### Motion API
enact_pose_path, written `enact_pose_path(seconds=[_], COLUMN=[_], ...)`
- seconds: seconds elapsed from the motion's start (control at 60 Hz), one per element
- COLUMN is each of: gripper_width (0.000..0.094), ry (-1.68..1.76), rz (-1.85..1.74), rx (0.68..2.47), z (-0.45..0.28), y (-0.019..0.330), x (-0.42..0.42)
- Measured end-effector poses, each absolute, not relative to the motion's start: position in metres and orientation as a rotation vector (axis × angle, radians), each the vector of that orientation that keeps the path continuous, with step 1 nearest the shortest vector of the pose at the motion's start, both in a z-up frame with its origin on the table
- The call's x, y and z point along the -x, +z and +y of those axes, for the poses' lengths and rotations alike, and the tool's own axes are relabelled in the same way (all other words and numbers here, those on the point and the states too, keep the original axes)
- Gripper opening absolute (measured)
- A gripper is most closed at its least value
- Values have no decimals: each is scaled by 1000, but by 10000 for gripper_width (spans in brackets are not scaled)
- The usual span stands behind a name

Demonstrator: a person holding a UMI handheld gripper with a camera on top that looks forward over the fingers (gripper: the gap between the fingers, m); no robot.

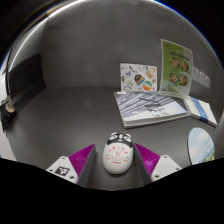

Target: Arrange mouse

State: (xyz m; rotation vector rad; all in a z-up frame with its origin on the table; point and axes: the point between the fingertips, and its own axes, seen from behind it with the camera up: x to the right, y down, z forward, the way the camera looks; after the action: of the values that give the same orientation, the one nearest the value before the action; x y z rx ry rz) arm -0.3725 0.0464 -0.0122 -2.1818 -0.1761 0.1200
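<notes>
A white mouse (116, 153) with red markings and a black patterned far end sits between my two fingers, held above the grey tabletop (70, 110). My gripper (115, 158) is shut on it, with the magenta pads (84, 158) pressing both of its sides. The underside of the mouse is hidden.
A stack of booklets and papers (150, 105) lies beyond the fingers to the right. An upright green leaflet (177, 67) and a blue-edged item (201, 111) stand further right. A round mat (205, 146) lies near the right finger. A dark box (20, 78) is at far left.
</notes>
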Motion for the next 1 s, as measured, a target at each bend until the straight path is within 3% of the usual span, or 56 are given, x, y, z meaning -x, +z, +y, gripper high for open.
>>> enact_pose_path(seconds=[0.083,0.167,0.3,0.417,0.517,0.617,0.767,1.0], gripper_width=[540,487,464,464,461,460,459,462], ry=[111,58,115,115,15,-135,-228,-7], rz=[-148,-135,-105,-108,-92,-38,45,17], rx=[2214,2220,2263,2162,2062,2013,2052,2181], z=[49,50,39,38,39,38,32,33], y=[-11,-12,0,61,115,138,96,8], x=[376,376,385,368,306,210,80,28])
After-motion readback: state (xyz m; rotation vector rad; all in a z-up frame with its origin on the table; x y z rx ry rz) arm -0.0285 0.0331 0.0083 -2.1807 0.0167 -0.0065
